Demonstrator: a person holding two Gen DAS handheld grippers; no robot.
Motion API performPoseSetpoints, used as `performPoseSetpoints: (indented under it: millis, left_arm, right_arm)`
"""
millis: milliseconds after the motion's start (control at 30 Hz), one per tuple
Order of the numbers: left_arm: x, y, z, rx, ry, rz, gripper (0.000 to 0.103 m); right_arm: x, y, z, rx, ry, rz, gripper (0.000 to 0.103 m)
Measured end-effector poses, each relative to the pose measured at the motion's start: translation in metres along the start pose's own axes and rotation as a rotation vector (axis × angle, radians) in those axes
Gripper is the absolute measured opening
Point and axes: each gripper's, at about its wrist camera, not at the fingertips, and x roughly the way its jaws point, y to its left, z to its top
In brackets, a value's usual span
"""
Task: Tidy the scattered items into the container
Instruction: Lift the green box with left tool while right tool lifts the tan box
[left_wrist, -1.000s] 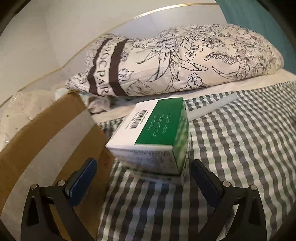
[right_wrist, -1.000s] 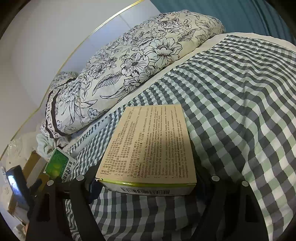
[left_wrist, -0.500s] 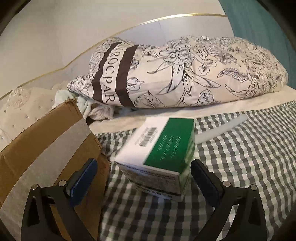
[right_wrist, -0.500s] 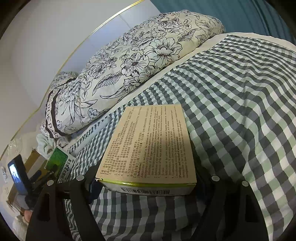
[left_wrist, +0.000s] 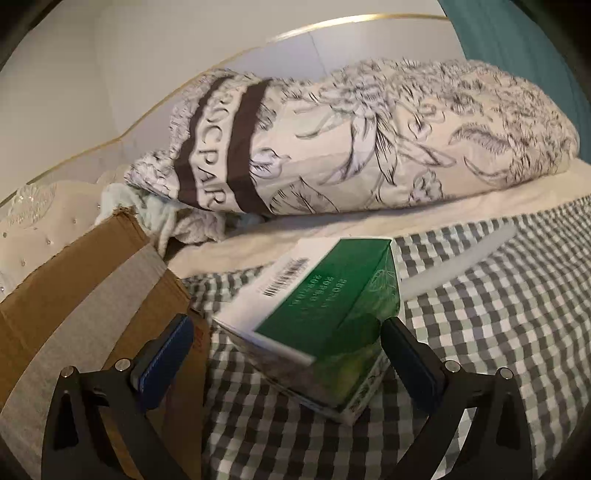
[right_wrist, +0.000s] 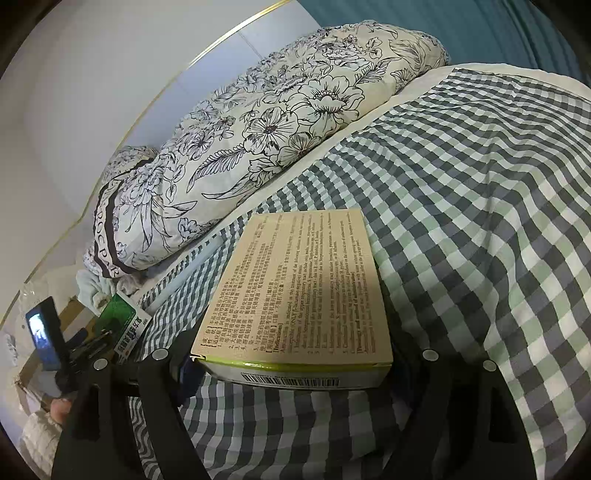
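A: Where was the green box (left_wrist: 325, 314) seen?
B: On the checked cover (left_wrist: 498, 332), tilted, between the left gripper's (left_wrist: 286, 354) fingers. Right pad looked touching its side; left pad was clear of it. Jaws wide, no grip confirmed.
A: Cardboard box (left_wrist: 92, 295)?
B: Just left of it, flap taped grey, beside the left pad.
A: Right side?
B: The tan box (right_wrist: 303, 295) was seen lying flat between the right gripper's (right_wrist: 295, 373) fingers. Jaws wide apart; pads hidden behind it, so contact could not be told.
A: Background?
B: Floral pillow (left_wrist: 369, 147) was noted behind.
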Motion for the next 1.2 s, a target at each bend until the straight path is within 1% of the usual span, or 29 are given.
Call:
performPoseSetpoints:
  millis: [33,67,100,133,167,200,267,333,400,433,467,533,567,633,667,700,867,900,933,967,1133,1200]
  left_arm:
    - [0.005,-0.003,-0.001,-0.006,0.026,-0.037,0.103]
    - [0.014,-0.005,-0.003,-0.025,0.084,-0.098,0.103]
    - [0.019,-0.006,-0.005,-0.040,0.113,-0.113,0.103]
    - [0.020,-0.009,-0.006,-0.042,0.120,-0.120,0.103]
    - [0.019,-0.012,-0.007,-0.042,0.125,-0.148,0.103]
    - [0.019,-0.012,-0.007,-0.068,0.139,-0.190,0.103]
    - [0.016,-0.004,-0.009,-0.132,0.128,-0.239,0.103]
    - [0.012,0.000,-0.009,-0.163,0.114,-0.270,0.103]
    - [0.002,0.001,-0.009,-0.192,0.089,-0.329,0.103]
    - [-0.003,0.000,-0.008,-0.195,0.079,-0.368,0.103]
    - [-0.011,-0.006,-0.008,-0.178,0.073,-0.427,0.103]
    - [-0.022,-0.019,-0.006,-0.105,0.055,-0.501,0.103]
    - [-0.028,-0.028,-0.006,-0.046,0.037,-0.493,0.103]
    - [-0.029,-0.036,-0.005,-0.005,0.033,-0.408,0.103]
    - [-0.027,-0.035,-0.005,-0.019,0.043,-0.386,0.103]
    - [-0.026,-0.032,-0.005,-0.044,0.052,-0.381,0.103]
    - [-0.002,-0.002,-0.008,-0.221,0.101,-0.305,0.103]
    - [0.004,0.003,-0.010,-0.240,0.111,-0.309,0.103]
    - [0.011,0.004,-0.011,-0.241,0.125,-0.326,0.103]
    - [0.017,0.003,-0.012,-0.234,0.148,-0.324,0.103]
    - [0.039,-0.005,-0.011,-0.213,0.246,-0.279,0.103]
    - [0.033,-0.008,-0.012,-0.210,0.246,-0.293,0.103]
  right_arm:
    - [0.000,0.000,0.001,0.000,0.000,0.000,0.080]
    - [0.000,0.000,0.000,0.001,-0.001,0.000,0.080]
    - [0.000,0.000,0.001,0.002,-0.002,0.001,0.080]
    - [0.000,0.000,0.001,0.003,-0.003,0.003,0.080]
    - [0.000,0.000,0.001,0.004,-0.003,0.003,0.080]
    - [0.000,0.000,0.001,0.005,-0.004,0.004,0.080]
    - [-0.001,0.000,0.001,0.006,-0.005,0.004,0.080]
    - [-0.001,0.000,0.001,0.006,-0.005,0.004,0.080]
    - [-0.001,0.000,0.001,0.006,-0.004,0.004,0.080]
    - [-0.001,0.000,0.001,0.006,-0.005,0.004,0.080]
    - [0.000,0.000,0.001,0.006,-0.004,0.004,0.080]
    - [0.000,0.000,0.001,0.006,-0.004,0.004,0.080]
    - [0.000,0.000,0.001,0.006,-0.004,0.005,0.080]
    - [0.000,0.000,0.001,0.006,-0.004,0.005,0.080]
    - [0.001,-0.001,0.001,0.006,-0.004,0.005,0.080]
    - [0.000,0.000,0.001,0.006,-0.004,0.005,0.080]
    - [0.001,0.000,0.001,0.007,-0.004,0.006,0.080]
    - [0.001,-0.001,0.001,0.007,-0.004,0.007,0.080]
    - [0.000,0.000,0.001,0.007,-0.005,0.008,0.080]
    - [0.000,0.000,0.001,0.007,-0.005,0.008,0.080]
    - [0.000,0.000,0.002,0.008,-0.005,0.009,0.080]
    - [0.000,0.001,0.002,0.010,-0.007,0.010,0.080]
